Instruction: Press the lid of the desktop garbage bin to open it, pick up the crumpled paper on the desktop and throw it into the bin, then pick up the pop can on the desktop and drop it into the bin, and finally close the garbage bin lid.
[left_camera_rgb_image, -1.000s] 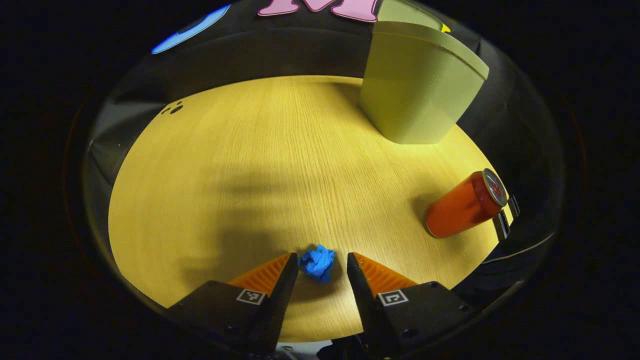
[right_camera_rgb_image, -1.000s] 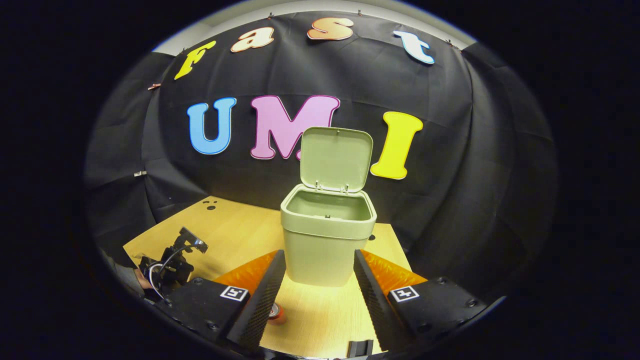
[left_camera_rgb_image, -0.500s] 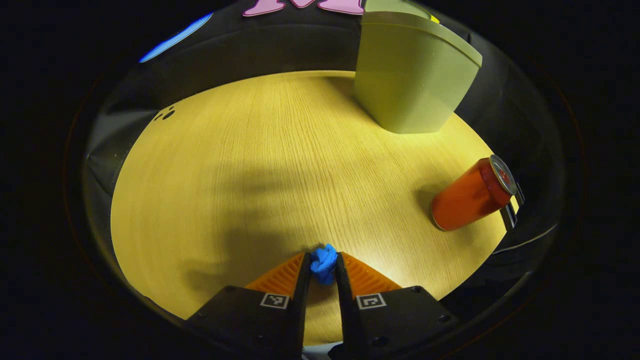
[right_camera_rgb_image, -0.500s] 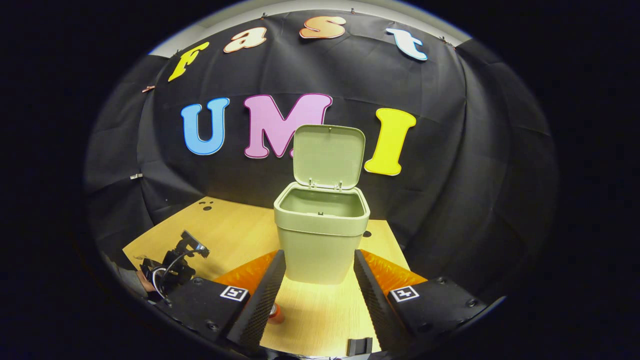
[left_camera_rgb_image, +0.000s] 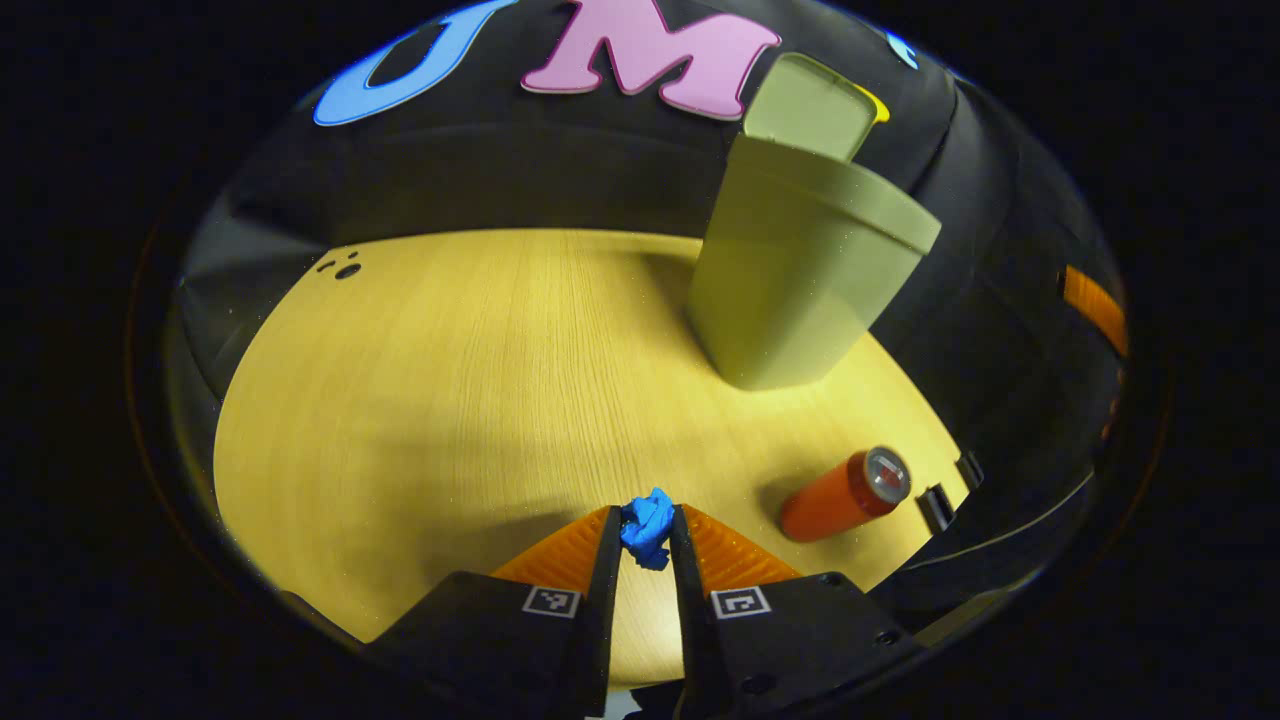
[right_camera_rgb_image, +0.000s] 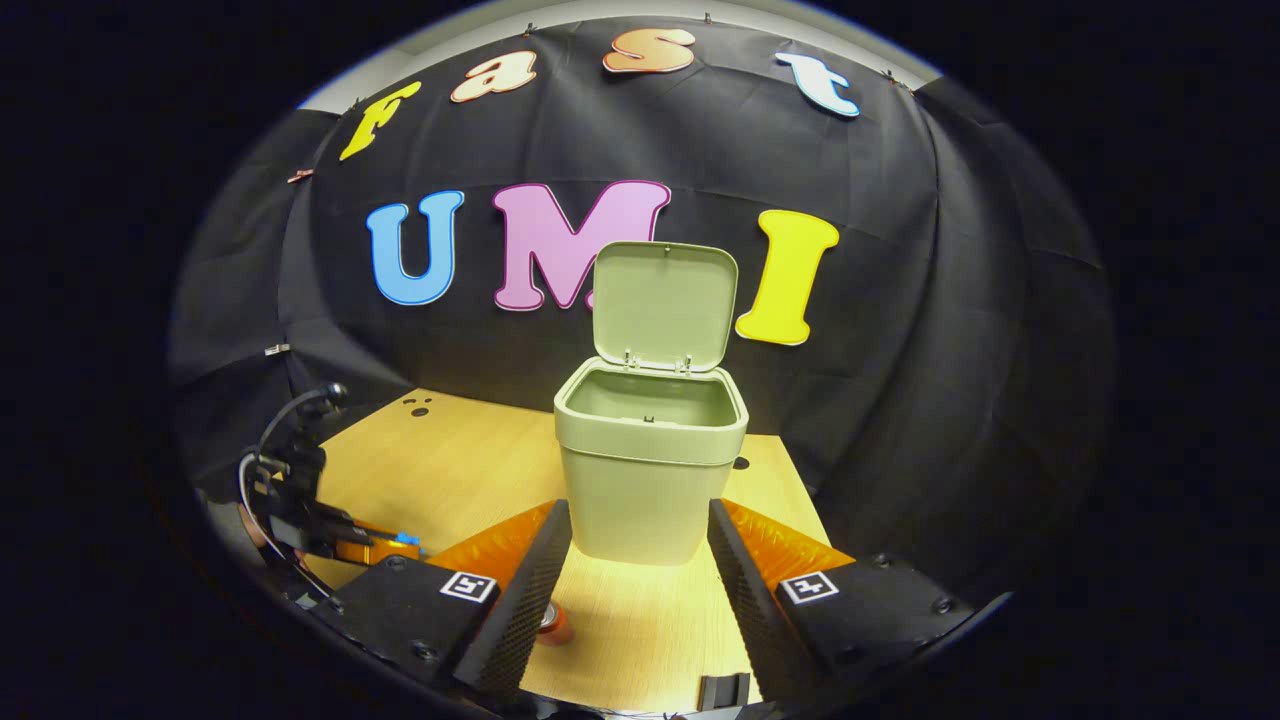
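I count one open green bin, one orange pop can, and one blue crumpled paper pinched in my left hand-held gripper over the wooden tabletop, while my right hand-held gripper is spread wide and empty.

A green bin stands on a wooden table, lid raised; the right gripper hangs open nearby.

- Table: pale wood, fine straight grain, matt.
- Bin: smooth matt plastic.
- Crumpled paper: creased.
- Pop can, at four o'clock: glossy metal.
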